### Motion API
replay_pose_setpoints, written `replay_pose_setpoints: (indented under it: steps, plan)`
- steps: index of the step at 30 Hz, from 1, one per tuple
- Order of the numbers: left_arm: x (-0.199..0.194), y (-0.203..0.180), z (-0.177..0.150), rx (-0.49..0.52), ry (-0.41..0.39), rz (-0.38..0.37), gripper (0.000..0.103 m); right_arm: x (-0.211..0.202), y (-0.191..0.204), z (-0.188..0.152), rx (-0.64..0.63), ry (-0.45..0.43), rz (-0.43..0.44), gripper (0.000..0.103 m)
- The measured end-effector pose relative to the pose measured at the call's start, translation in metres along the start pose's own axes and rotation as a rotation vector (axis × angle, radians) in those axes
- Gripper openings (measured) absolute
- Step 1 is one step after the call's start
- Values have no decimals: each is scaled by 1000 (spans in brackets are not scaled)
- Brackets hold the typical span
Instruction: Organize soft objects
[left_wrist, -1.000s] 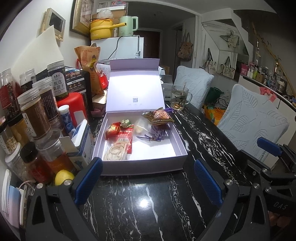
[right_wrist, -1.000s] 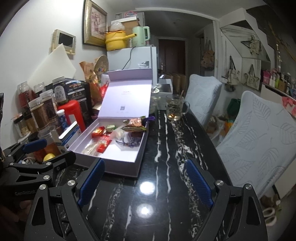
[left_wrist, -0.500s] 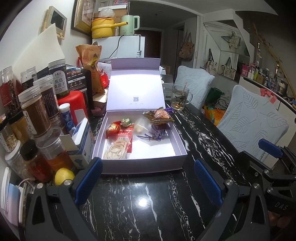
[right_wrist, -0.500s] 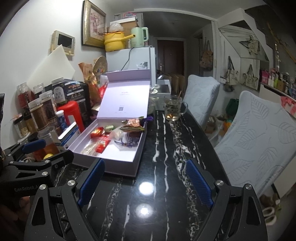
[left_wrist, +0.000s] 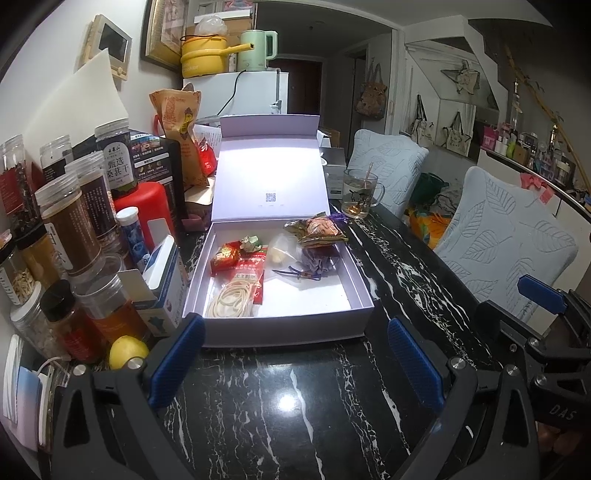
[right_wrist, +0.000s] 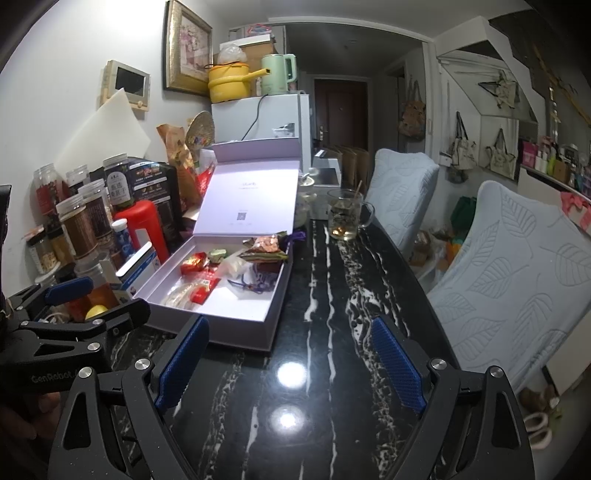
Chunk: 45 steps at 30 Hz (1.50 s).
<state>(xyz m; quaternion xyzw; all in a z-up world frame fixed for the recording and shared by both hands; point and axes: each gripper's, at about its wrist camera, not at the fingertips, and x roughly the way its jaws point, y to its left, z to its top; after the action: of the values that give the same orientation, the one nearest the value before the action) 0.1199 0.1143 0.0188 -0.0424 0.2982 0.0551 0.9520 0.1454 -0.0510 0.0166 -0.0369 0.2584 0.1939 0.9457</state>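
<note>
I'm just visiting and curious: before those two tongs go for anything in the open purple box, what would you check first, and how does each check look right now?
1. Left tongs open and holding nothing: ok.
2. Right tongs open and holding nothing: ok.
3. Box lid standing up, out of the way: ok.
4. Soft things reachable inside the purple box: ok; the purple pouch and the rubber bands lie uncovered.
5. Bare table between tongs and box: ok.
6. Glass mug clear of the path: ok, it stands apart beyond the box.
7. Where the soft things should end up: cannot tell.
</note>
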Motion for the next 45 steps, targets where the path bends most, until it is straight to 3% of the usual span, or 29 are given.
replay_pose_setpoints:
  steps: [45]
  plan:
    - [-1,-11,5,54,3,-3,101,-4,-6,2,2,5,-29,91]
